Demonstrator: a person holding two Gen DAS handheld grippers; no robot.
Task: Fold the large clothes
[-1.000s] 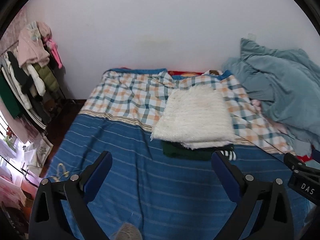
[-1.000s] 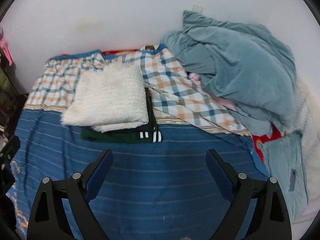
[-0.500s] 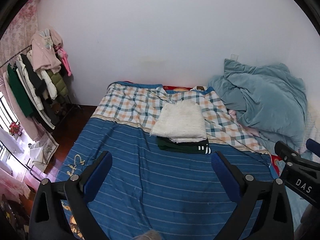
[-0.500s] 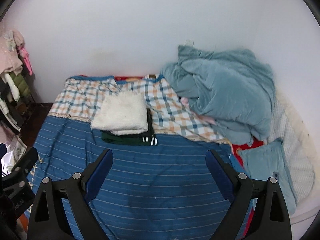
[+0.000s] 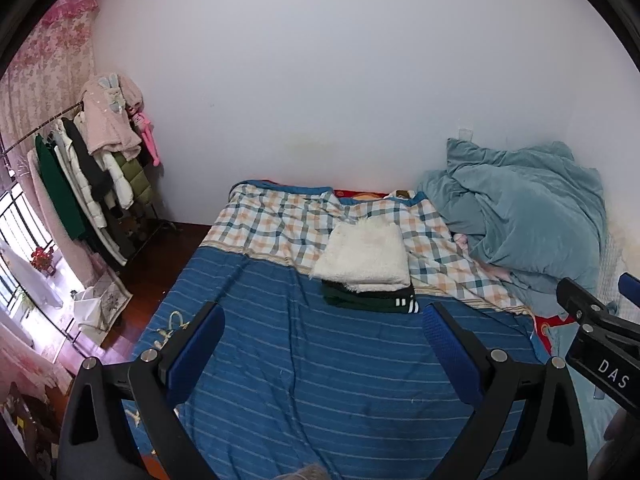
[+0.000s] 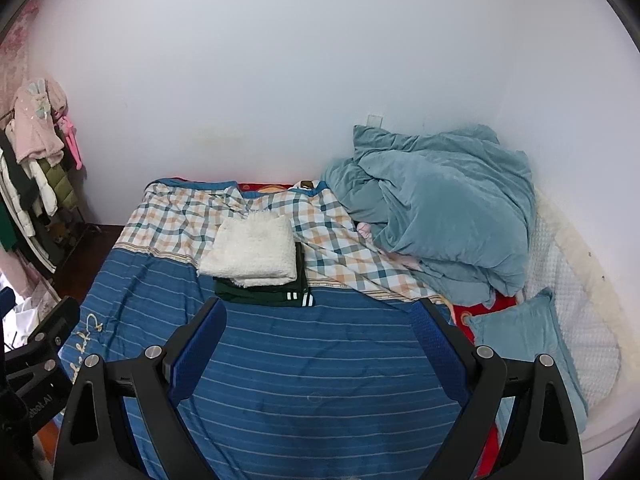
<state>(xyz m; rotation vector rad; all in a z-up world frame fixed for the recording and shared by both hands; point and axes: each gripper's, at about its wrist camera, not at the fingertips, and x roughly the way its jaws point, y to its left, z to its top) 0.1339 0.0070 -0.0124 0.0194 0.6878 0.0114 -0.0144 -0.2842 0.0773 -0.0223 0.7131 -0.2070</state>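
Observation:
A folded white fluffy garment (image 5: 366,254) lies on top of a folded dark green garment with white stripes (image 5: 370,303), in the middle of the bed. The stack also shows in the right wrist view: the white garment (image 6: 252,250) on the green one (image 6: 266,296). My left gripper (image 5: 322,326) is open and empty, held well back above the blue striped bedspread (image 5: 312,368). My right gripper (image 6: 318,322) is open and empty, also held back from the stack. The right gripper's body shows at the right edge of the left wrist view (image 5: 600,344).
A crumpled teal duvet (image 6: 444,208) is heaped at the bed's far right, with a teal pillow (image 6: 524,340) in front of it. A checked sheet (image 5: 280,216) covers the head of the bed. A clothes rack (image 5: 88,184) stands left of the bed.
Both grippers have pulled back and risen away from the folded stack, which now looks smaller and farther. Both stay open. The stack has not moved.

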